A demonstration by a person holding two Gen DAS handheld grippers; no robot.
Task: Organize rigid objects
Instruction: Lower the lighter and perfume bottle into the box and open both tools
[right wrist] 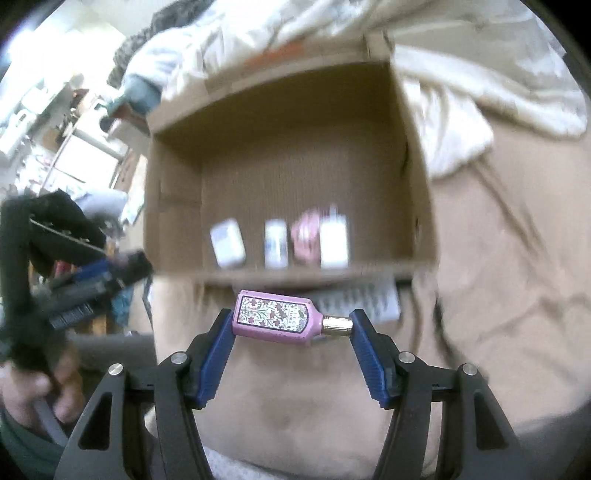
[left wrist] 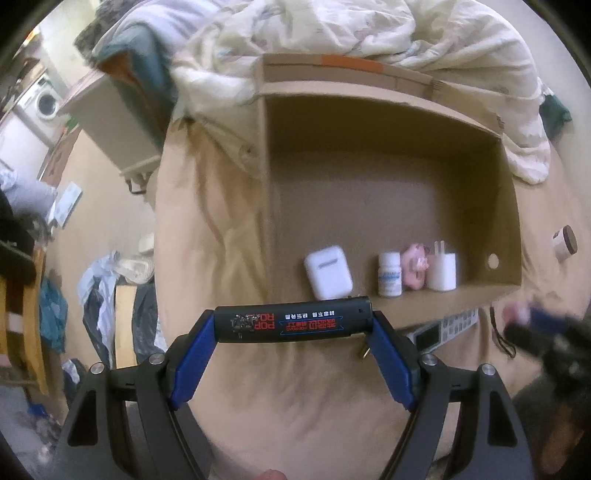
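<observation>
Left wrist: one cardboard box (left wrist: 509,206) — four items inside.

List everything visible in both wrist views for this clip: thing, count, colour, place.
cardboard box: 1, brown, open, on the bed
earbud case: 1, white, in the box by its near wall
pill bottle: 1, white, right of the case
pink toy: 1, between bottle and plug
charger plug: 1, white, right end of the row
black tube: 1, red lettering, held crosswise in the left claw
perfume bottle: 1, pink, gold cap, held in the right claw
jar: 1, white, brown lid, right of the box
remote: 1, white, before the box
quilt: 1, cream, behind the box
left claw: blue pads
right claw: blue pads
hand: 1, gripping the left claw's handle
</observation>
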